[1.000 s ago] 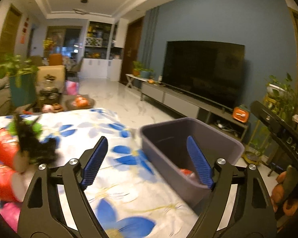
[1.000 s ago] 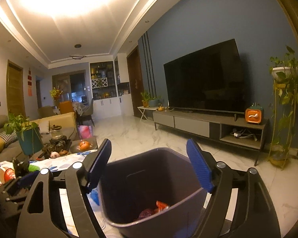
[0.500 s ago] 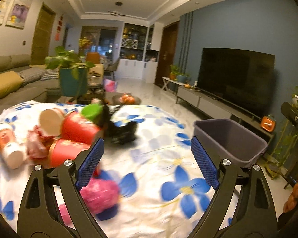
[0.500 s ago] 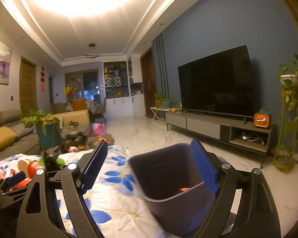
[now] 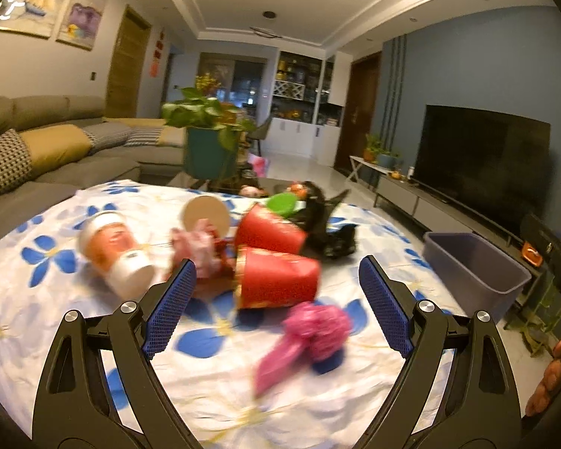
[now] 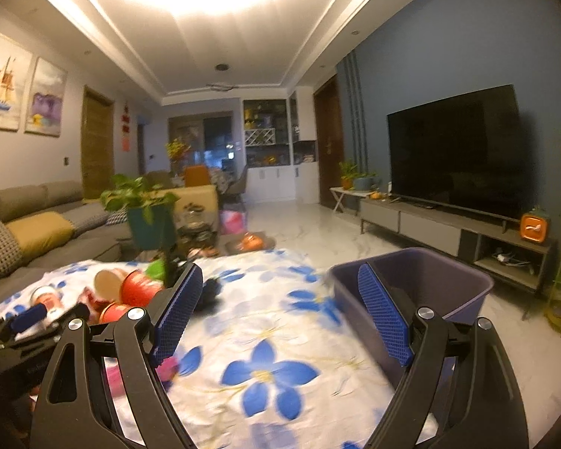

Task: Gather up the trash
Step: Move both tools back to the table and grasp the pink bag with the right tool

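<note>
In the left wrist view the trash lies mid-frame on the flowered counter (image 5: 37,299): a white-lidded cup (image 5: 112,250) at left, two red cups (image 5: 276,277) at centre, a pink wrapper (image 5: 310,333) lower right, with the left hand-held gripper (image 5: 276,307) spread and empty before them. The tipped cups could roll away if a finger nudges one before the grip closes. In the right wrist view the right hand-held gripper (image 6: 280,321) is also spread and empty; the grey bin (image 6: 422,288) sits right of centre, its contents hidden, and motion blur muddles the black scrap (image 5: 329,232).

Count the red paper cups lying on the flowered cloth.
2: one red cup nearest the left gripper, another red cup just behind it. Others may be hidden.
</note>
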The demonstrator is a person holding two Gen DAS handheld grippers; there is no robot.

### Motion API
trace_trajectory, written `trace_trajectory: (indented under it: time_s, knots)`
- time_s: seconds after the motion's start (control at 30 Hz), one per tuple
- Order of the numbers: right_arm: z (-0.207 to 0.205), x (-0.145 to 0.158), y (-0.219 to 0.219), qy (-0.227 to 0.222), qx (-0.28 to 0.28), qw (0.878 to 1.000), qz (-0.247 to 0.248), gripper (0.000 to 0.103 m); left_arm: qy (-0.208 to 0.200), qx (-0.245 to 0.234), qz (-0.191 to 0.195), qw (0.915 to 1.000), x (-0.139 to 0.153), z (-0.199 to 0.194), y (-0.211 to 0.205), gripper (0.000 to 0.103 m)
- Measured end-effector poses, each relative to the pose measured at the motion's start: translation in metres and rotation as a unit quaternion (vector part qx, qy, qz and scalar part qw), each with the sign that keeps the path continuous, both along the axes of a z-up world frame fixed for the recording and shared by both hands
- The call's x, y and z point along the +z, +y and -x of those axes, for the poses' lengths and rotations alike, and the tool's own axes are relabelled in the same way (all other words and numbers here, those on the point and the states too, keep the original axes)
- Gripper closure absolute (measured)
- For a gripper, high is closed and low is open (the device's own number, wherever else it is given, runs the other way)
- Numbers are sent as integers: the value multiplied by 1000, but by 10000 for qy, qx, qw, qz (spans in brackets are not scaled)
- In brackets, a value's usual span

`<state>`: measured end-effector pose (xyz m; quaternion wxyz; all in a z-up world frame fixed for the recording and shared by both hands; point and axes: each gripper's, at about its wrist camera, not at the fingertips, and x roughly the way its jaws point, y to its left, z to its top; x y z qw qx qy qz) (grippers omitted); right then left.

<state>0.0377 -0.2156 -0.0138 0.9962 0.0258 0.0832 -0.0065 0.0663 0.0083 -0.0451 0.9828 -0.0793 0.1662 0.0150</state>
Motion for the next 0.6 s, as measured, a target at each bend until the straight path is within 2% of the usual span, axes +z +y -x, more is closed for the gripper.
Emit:
trace_trajectory:
  time_s: [0.27,0.6]
  knots:
    - [-11,-22,45,374,428,9983,116,20,4,551,124,9984,-1,19,51,16]
    - [-36,-63,96,914,948,9910,238,20,41,937,111,9955,-5,28,82,16]
